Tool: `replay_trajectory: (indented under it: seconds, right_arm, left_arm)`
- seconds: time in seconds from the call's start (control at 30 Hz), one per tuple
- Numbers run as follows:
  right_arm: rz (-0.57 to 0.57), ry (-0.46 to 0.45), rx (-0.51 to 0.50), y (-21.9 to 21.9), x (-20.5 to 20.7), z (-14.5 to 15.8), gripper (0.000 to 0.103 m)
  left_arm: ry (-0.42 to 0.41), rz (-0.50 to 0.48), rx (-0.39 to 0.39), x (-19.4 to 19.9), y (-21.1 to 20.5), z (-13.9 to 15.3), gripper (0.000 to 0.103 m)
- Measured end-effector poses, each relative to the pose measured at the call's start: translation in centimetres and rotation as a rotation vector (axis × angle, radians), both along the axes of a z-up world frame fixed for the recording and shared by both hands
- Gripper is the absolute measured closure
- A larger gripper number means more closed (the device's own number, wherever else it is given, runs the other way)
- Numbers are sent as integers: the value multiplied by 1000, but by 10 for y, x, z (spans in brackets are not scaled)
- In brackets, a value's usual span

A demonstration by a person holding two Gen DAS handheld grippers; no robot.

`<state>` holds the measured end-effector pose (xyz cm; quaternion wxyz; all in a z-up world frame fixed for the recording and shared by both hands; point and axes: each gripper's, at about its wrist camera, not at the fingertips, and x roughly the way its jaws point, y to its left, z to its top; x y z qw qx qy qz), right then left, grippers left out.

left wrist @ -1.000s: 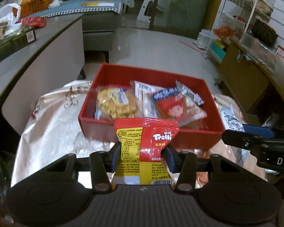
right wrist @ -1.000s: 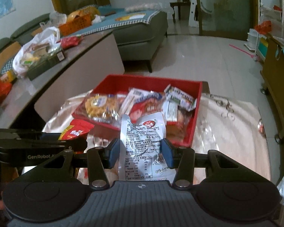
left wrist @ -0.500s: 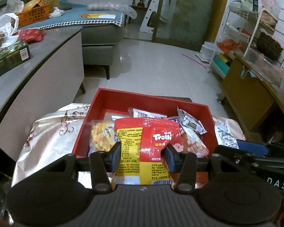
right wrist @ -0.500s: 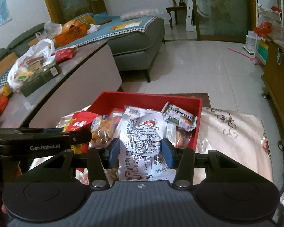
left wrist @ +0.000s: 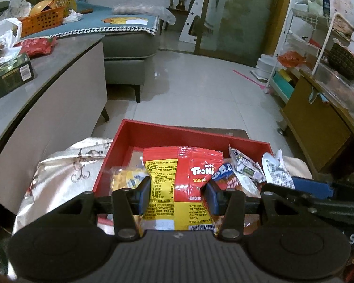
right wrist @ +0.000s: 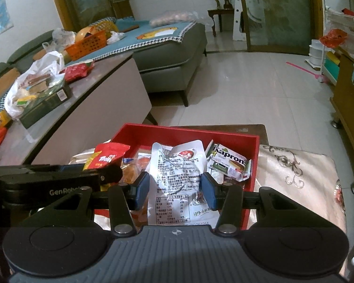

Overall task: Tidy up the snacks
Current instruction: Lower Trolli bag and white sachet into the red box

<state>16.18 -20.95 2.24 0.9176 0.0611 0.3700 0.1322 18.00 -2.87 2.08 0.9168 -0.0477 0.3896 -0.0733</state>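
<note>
Ok, my left gripper [left wrist: 178, 194] is pinching the red-and-yellow Trolli gummy bag [left wrist: 184, 184] between both blue pads, bag upright, its top edge over the near part of the red tray [left wrist: 191, 133]. My right gripper [right wrist: 174, 192] is clamped the same way on a silver foil snack pouch [right wrist: 177, 176], printed back facing the camera, also upright above the tray. From the right wrist view I see the left tool just beside mine on the left, with the Trolli bag sticking up past its arm. Inside the tray: a yellow cracker pack [left wrist: 124, 180] on the left, a red-and-blue packet [left wrist: 229, 179] near the middle, and a Kapron wafer wrapper [right wrist: 229, 162] toward the right wall. Tray sits on a pale embroidered tablecloth [right wrist: 295, 176] on a small table. Further out: a grey counter [right wrist: 111, 80] on the left with a dark box [right wrist: 44, 105] and plastic bags, then a grey sofa [right wrist: 174, 47] holding an orange basket [right wrist: 86, 44].
</note>
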Motion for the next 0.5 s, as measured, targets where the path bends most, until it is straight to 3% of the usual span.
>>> replay_trajectory:
  seconds: [0.5]
  right_arm:
    - [-4,8,4,3,20,-5,47]
  left_arm:
    - [13,10,-9,21,-6,-7,62]
